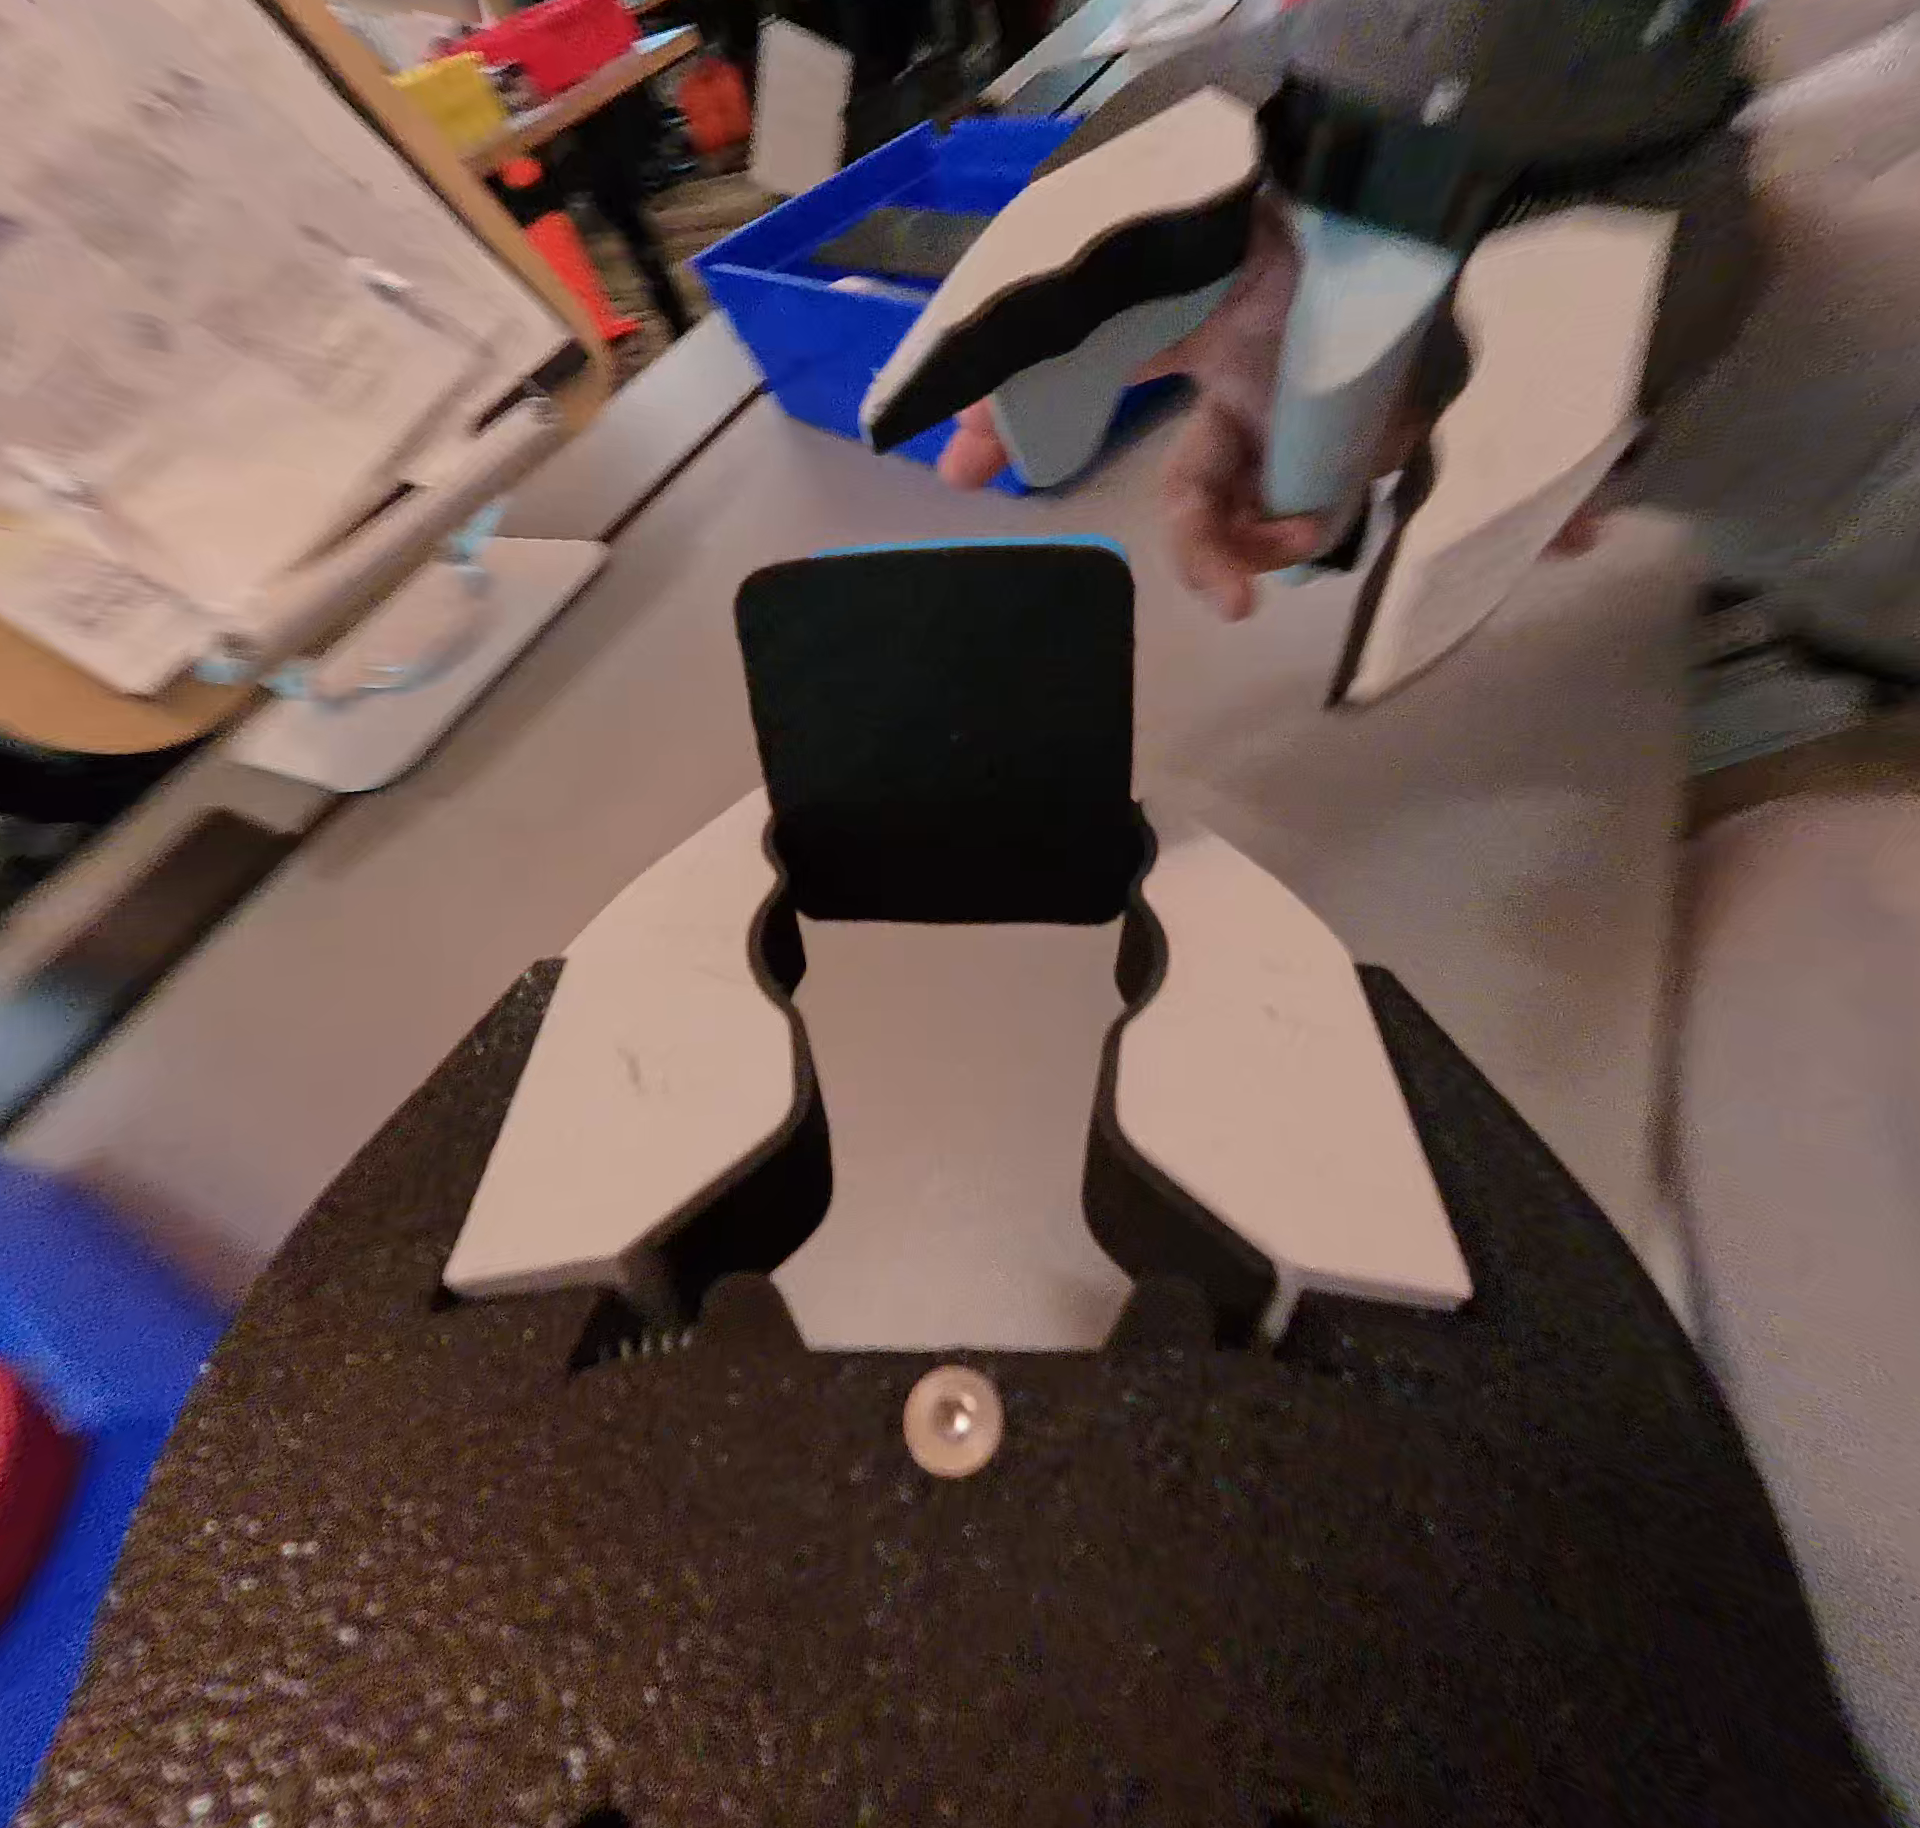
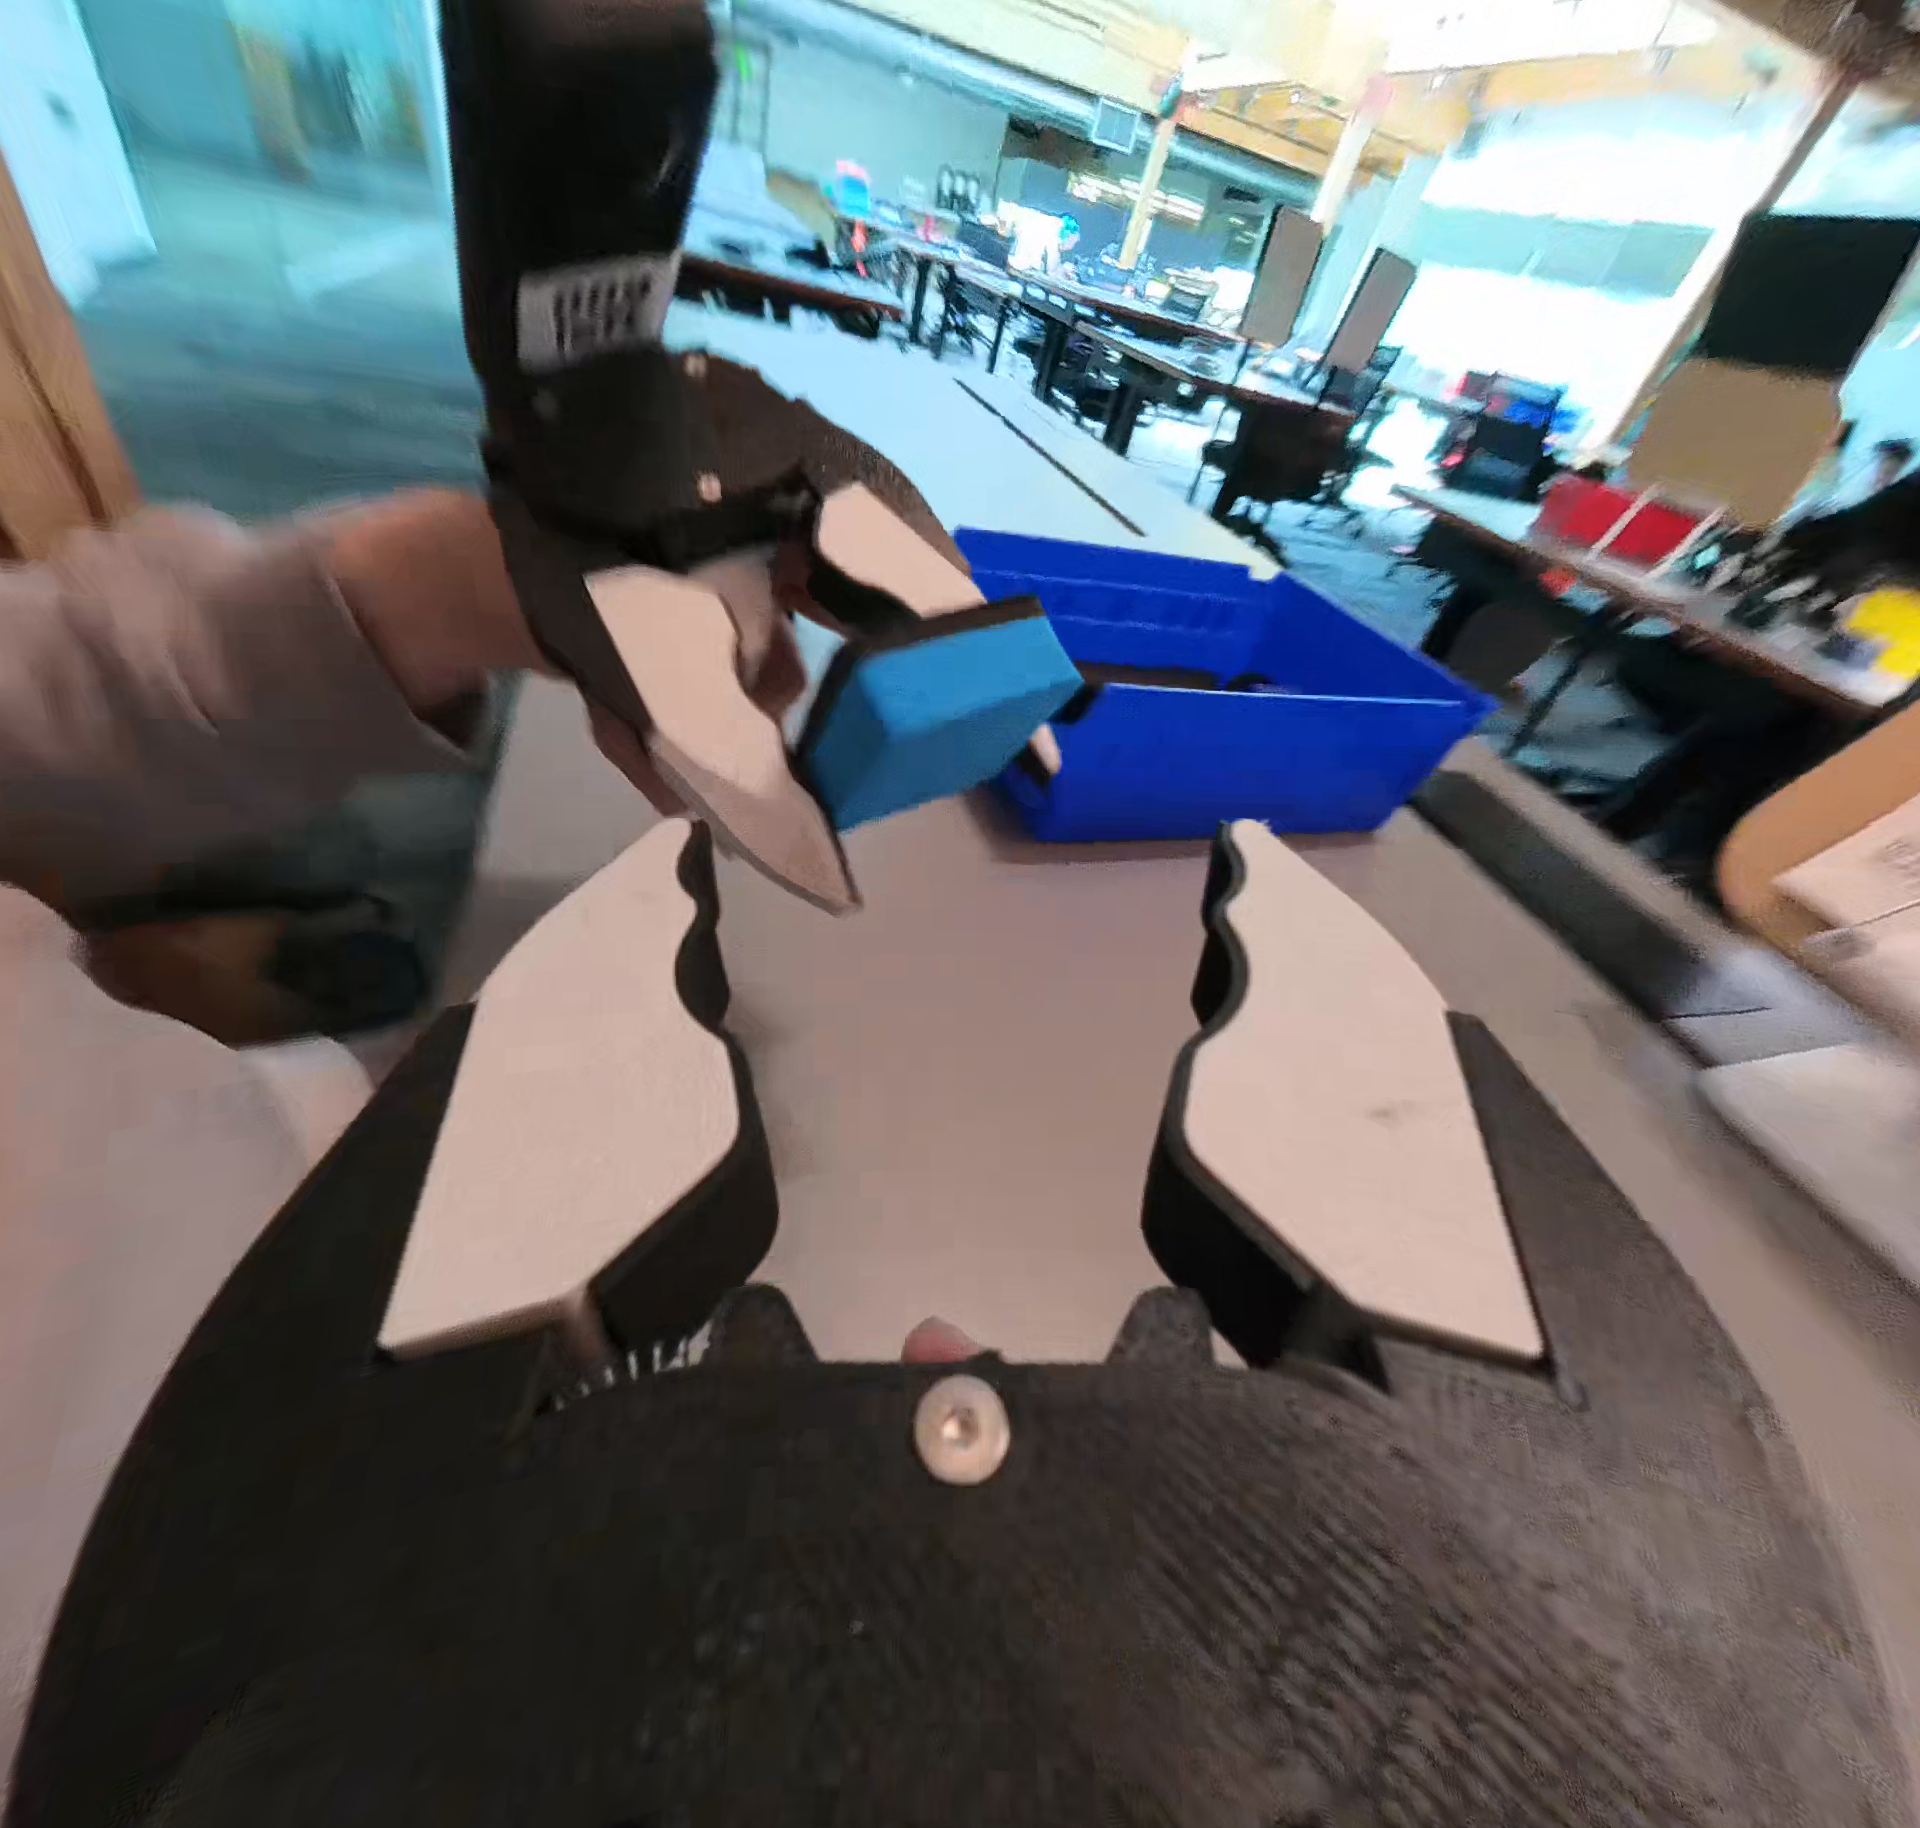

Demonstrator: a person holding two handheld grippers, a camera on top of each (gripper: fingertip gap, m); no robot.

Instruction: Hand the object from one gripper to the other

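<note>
In the left wrist view, the left gripper was clamped on a small rectangular block with a black felt-like face and a blue foam body, which stood up between its white fingertips above the grey table. Farther off, the right gripper hung with its jaws spread wide and empty, a blue plastic bin on the table behind it. The block looked light, soft and squashy, not slippery, so the free end clear of the left fingers seemed the place to pinch, across the blue sides.
</note>
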